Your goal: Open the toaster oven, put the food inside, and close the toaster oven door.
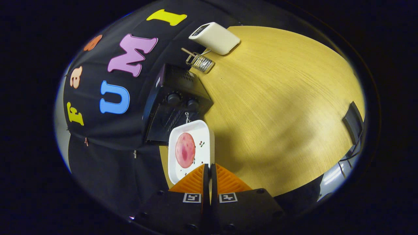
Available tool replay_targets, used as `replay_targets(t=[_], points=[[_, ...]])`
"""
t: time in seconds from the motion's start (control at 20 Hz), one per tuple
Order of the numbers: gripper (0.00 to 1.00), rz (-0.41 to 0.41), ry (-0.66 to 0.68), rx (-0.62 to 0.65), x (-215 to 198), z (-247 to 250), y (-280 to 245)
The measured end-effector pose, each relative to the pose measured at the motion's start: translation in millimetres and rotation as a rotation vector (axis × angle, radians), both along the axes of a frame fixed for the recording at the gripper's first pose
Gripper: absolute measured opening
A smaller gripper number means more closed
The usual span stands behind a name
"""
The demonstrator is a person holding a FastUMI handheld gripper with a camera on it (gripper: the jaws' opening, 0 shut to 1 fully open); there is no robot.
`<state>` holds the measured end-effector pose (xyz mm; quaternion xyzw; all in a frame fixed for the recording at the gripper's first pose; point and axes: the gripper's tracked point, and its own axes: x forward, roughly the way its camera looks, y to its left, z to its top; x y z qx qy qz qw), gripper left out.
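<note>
My gripper (pixel 209 167) is shut on the near rim of a white square plate (pixel 202 130). A round pink slice of food (pixel 185 150) lies on the plate, just ahead of the fingers. Directly beyond the plate stands the black toaster oven (pixel 176 85), backed against the black cloth wall, with two round knobs (pixel 173 98) on its front. The plate's far edge overlaps the oven's dark front. A small metal pull (pixel 187 116) shows just past the plate's rim. I cannot tell whether the oven door is open or shut.
The oven rests on a light wooden table (pixel 277 98). Beyond the oven lie a small wire rack (pixel 200 62) and a white box-shaped appliance (pixel 215 37). A dark object (pixel 353 122) sits at the table's far side edge.
</note>
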<state>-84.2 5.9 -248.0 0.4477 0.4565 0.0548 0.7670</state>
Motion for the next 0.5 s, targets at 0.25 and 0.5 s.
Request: replay_targets(t=[0.25, 0.5], points=[[0.05, 0.026, -0.005, 0.014, 27, 3, 47], [0.05, 0.021, -0.006, 0.013, 62, -5, 85]])
